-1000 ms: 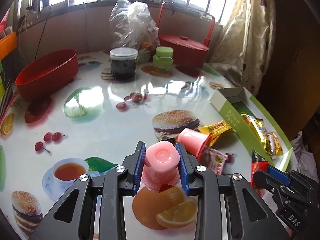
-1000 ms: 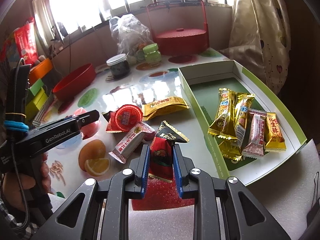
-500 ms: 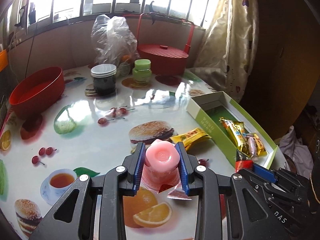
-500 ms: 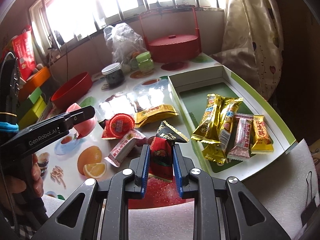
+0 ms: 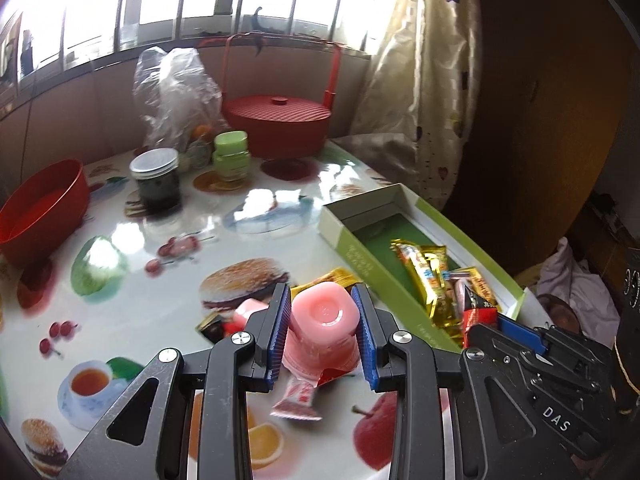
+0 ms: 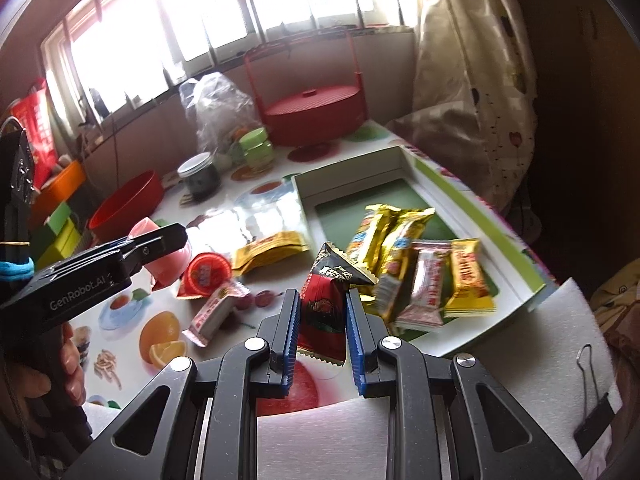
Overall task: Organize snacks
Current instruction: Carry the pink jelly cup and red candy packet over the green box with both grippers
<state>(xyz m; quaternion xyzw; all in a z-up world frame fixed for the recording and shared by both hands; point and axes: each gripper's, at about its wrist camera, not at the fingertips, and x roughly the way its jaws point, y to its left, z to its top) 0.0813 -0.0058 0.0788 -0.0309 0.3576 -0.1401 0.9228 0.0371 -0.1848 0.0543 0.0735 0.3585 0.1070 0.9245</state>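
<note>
My left gripper (image 5: 321,316) is shut on a pink jelly cup (image 5: 323,328), held upside down above the table left of the green box (image 5: 360,260). My right gripper (image 6: 323,312) is shut on a red and black snack packet (image 6: 326,308), held above the table at the box's near left corner. The box (image 6: 500,240) holds several gold and pink wrapped snack bars (image 6: 424,264). On the table lie a red-lidded jelly cup (image 6: 206,274), a yellow packet (image 6: 272,250) and a pink-white wrapped candy (image 6: 216,312).
At the back stand a red lidded basket (image 5: 280,120), a clear plastic bag (image 5: 176,92), a dark jar (image 5: 156,180), a green jar (image 5: 231,156) and a red bowl (image 5: 40,212). White foam padding (image 6: 520,380) with a binder clip lies at the near right.
Both grippers rose and moved right toward the green box, each still holding its snack. The left one now sits over the loose snacks by the box's edge.
</note>
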